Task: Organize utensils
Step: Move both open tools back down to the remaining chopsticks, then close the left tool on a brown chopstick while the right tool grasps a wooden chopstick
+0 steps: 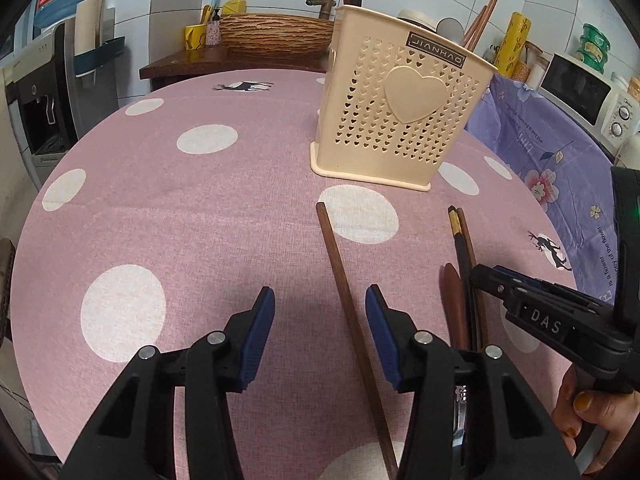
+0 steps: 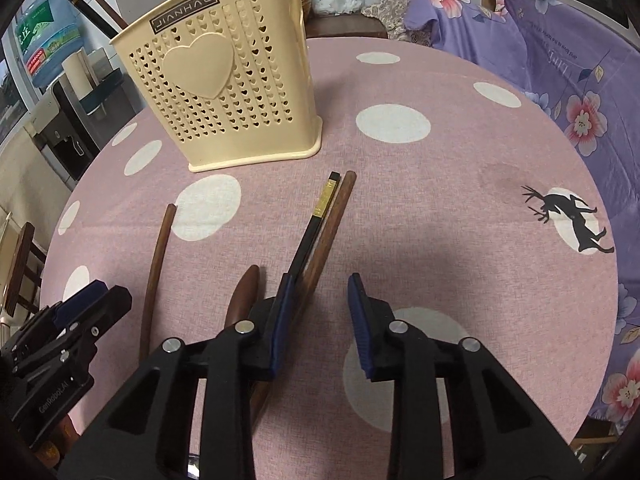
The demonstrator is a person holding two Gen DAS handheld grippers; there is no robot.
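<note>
Cream holder (image 1: 394, 108) upright; chopsticks (image 2: 320, 224), spoon (image 2: 242, 296) flat before it.

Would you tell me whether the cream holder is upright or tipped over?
Upright: the holder stands on its base on the table, chopsticks poking from its top.

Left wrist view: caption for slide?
Left gripper open around a brown chopstick on the dotted tablecloth, cream holder behind.
</note>
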